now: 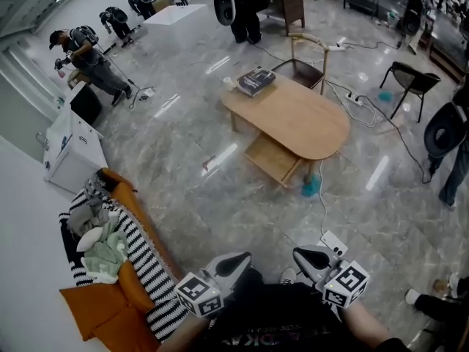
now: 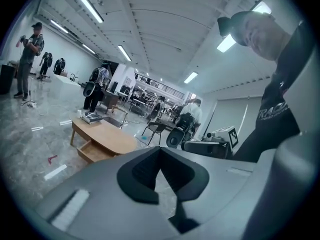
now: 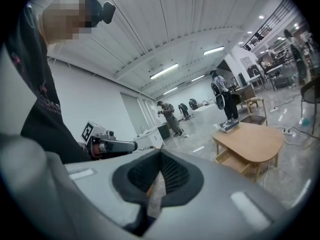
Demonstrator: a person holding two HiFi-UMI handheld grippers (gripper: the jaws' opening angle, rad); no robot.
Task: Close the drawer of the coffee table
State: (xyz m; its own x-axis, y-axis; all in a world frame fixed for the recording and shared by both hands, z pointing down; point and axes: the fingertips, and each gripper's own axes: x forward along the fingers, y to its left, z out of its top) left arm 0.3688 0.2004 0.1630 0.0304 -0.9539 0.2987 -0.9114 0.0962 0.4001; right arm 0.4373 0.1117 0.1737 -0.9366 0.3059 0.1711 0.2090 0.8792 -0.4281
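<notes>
Out in the middle of the floor (image 1: 183,196), well apart from the person (image 1: 282,317), stands the table (image 1: 293,116). Its drawer (image 1: 272,158) hangs pulled out from under the top, on the side facing them. A book (image 1: 256,81) lies at the table's far end, and a teal thing (image 1: 311,188) sits on the floor by the near leg, close to the drawer's corner.

Both tools are held low against the body. The left gripper (image 1: 236,261) has its jaws pressed together with nothing between them, and the right gripper (image 1: 309,256) is the same, closed and empty.

To my eye the job is at the approach, since neither gripper is anywhere near the drawer. Next the person needs to walk up and bring a closed gripper to the drawer front. A square push in under the top should keep it from jamming askew.
</notes>
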